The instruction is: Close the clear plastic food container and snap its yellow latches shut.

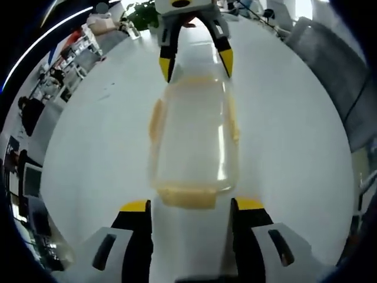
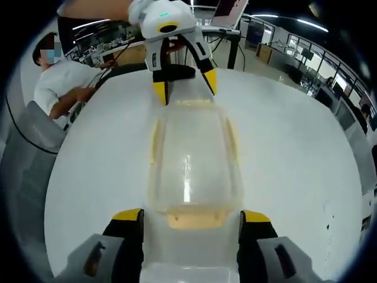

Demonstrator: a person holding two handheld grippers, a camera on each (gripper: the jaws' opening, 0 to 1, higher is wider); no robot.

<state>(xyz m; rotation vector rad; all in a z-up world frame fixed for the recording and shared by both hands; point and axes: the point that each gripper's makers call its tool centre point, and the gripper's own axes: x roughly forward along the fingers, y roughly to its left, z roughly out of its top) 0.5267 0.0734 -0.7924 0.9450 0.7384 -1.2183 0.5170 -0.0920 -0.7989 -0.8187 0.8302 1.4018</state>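
- The left gripper view looks forward and down along its own fingers (image 1: 132,207), low over the white tabletop (image 1: 283,147), close to one short end of the clear container (image 1: 194,141).
- The right gripper view does likewise from the container's (image 2: 191,159) opposite short end, facing back toward the first camera.
- Each view catches the other gripper at its top: the right gripper (image 1: 196,62) and the left gripper (image 2: 184,85).
- Both views share the container and the tabletop (image 2: 294,153) around it.

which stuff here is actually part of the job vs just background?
Job:
clear plastic food container
yellow latches
left gripper
right gripper

Background:
white table
grey chair
seated person
desks
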